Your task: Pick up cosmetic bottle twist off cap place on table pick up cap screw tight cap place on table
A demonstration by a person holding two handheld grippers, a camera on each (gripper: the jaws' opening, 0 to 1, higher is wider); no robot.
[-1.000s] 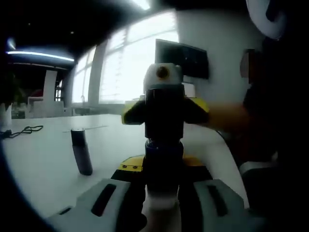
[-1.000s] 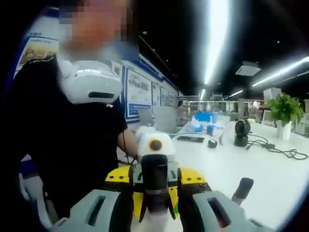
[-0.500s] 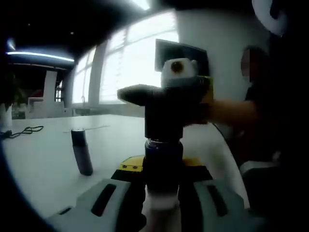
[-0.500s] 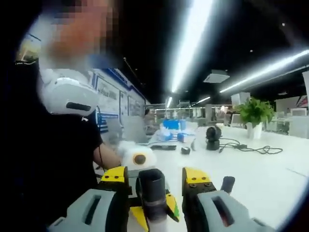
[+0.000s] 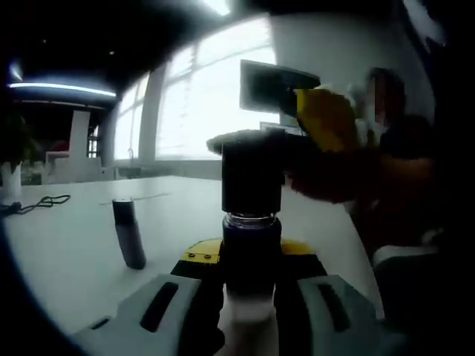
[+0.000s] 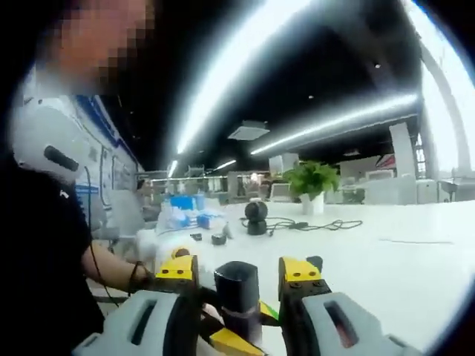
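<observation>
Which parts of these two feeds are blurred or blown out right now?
Left gripper view: the right gripper by the cap is motion-smeared, windows overexposed. Right gripper view: ceiling light strips streak and flare; the bottle stays fairly sharp.

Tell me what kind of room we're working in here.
Probably an open-plan office or lab: long white table, ceiling strip lights, a potted plant, a wall monitor and big windows.

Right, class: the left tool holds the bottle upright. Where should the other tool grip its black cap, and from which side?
Grip the black cap on its straight round side wall, jaws on opposite sides, probably coming in from the top end. The left tool clamps the bottle lower down, so the cap stands free above the neck.
</observation>
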